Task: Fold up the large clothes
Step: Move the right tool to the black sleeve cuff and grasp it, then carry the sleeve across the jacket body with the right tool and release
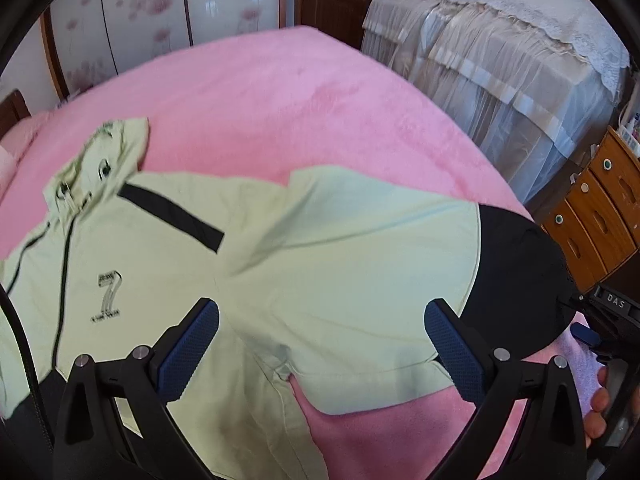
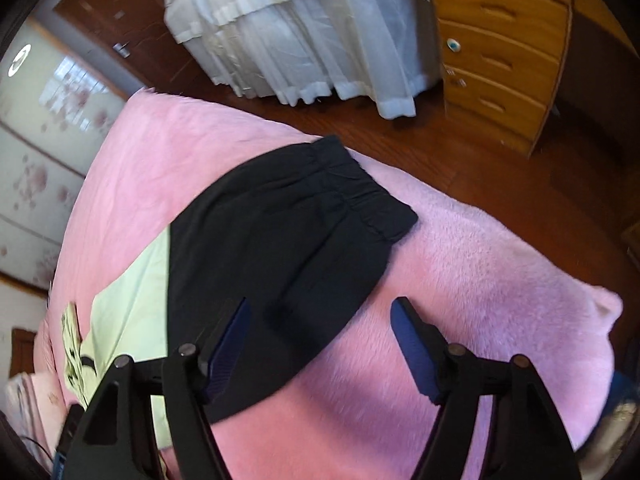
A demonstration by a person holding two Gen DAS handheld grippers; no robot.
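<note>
A pale green hooded jacket [image 1: 280, 248] lies spread on the pink blanket, zip side up, hood [image 1: 96, 164] at the far left. One sleeve stretches right and ends in a black lower part [image 1: 516, 280], which also shows in the right wrist view [image 2: 280, 248] with its elastic cuff [image 2: 360, 192]. My left gripper [image 1: 322, 320] is open and empty, hovering above the sleeve near the armpit. My right gripper [image 2: 320, 316] is open and empty, just above the near edge of the black sleeve end. It shows at the right edge of the left wrist view [image 1: 608, 320].
The pink blanket [image 1: 280, 100] covers a bed [image 2: 480, 280]. Another bed with white lace covers [image 1: 500, 52] stands beyond. A wooden chest of drawers [image 1: 600, 216] is at the right, on a dark wooden floor [image 2: 460, 152]. Flowered wardrobe doors [image 1: 140, 12] stand at the back.
</note>
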